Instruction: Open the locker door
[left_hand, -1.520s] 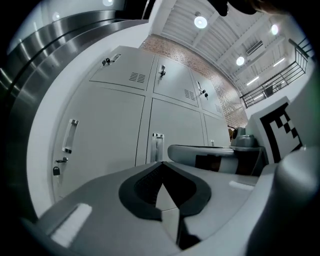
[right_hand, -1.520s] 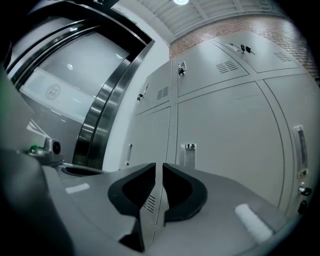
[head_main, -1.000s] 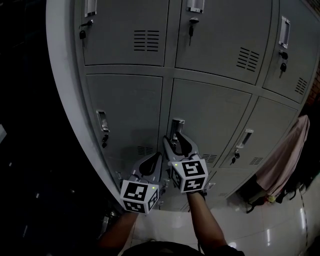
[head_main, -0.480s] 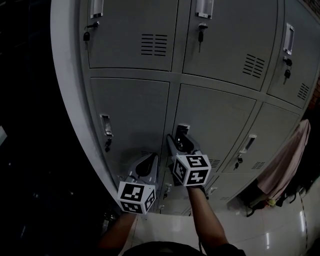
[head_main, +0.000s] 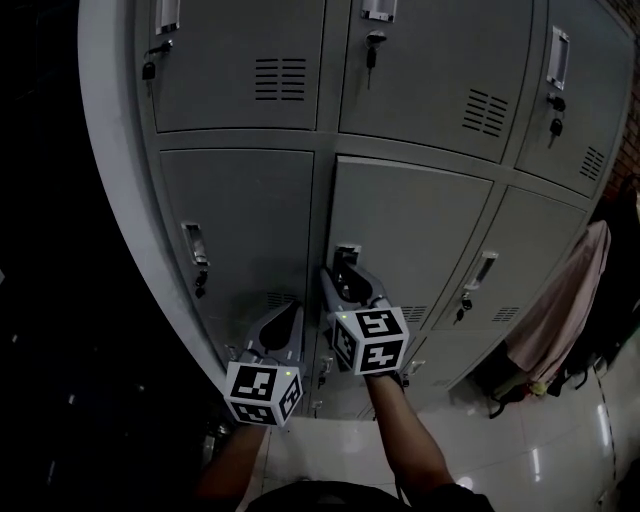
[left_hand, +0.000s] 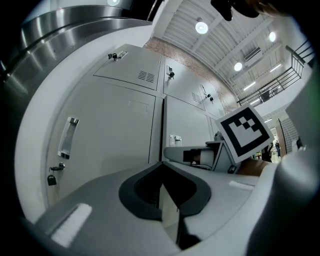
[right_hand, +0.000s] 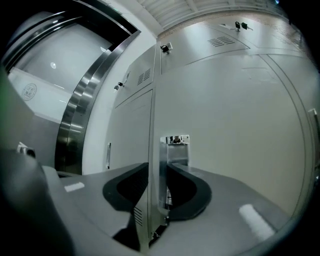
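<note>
**Locker door (head_main: 415, 235) pinched at its handle by the right gripper (head_main: 345, 280)**

Far left in the head view, the neighbouring door (head_main: 250, 220) carries its own pull (head_main: 193, 243), with a key (head_main: 200, 283) hanging just below it. Low in front of the seam between the two doors is the left gripper (left_hand: 161, 164). Its jaws are together and nothing is between them.

Just beside it and a little higher, the right gripper reaches the locker door, the middle one of the middle row. Its jaws have just been closing. The door's left edge and the chrome handle (right_hand: 173, 150) stand between them, one pad against the outer side of the edge and the other against the handle plate.

Further right is a third door (head_main: 520, 260), and a pink cloth (head_main: 560, 310) hangs at the far right.
</note>
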